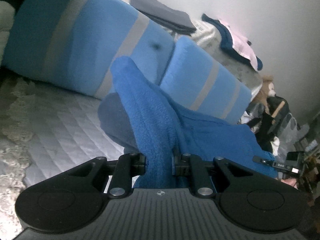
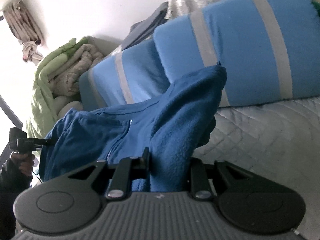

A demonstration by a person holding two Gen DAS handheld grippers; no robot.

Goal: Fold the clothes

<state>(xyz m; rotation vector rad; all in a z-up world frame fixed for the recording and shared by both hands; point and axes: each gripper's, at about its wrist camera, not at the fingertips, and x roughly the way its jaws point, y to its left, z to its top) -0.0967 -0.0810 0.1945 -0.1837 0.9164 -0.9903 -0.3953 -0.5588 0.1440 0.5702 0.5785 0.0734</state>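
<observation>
A blue fleece jacket (image 1: 152, 110) with a zip hangs in the air between both grippers, over the bed. My left gripper (image 1: 160, 158) is shut on a bunched fold of it, which stands up from the jaws. In the right wrist view the jacket (image 2: 180, 110) drapes leftward, zip (image 2: 120, 138) showing, and my right gripper (image 2: 169, 160) is shut on another thick fold. The right gripper (image 1: 280, 165) shows at the jacket's far edge in the left view. A hand (image 2: 22, 160) holds the left gripper (image 2: 40, 141) at the far left of the right view.
Two light-blue pillows with grey stripes (image 1: 90, 46) (image 2: 250, 46) lie on the white quilted bed (image 1: 60, 124). Dark folded clothes (image 1: 160, 10) and a pink and navy pile (image 1: 240, 44) sit behind them. A green and beige blanket heap (image 2: 60, 74) is at the left.
</observation>
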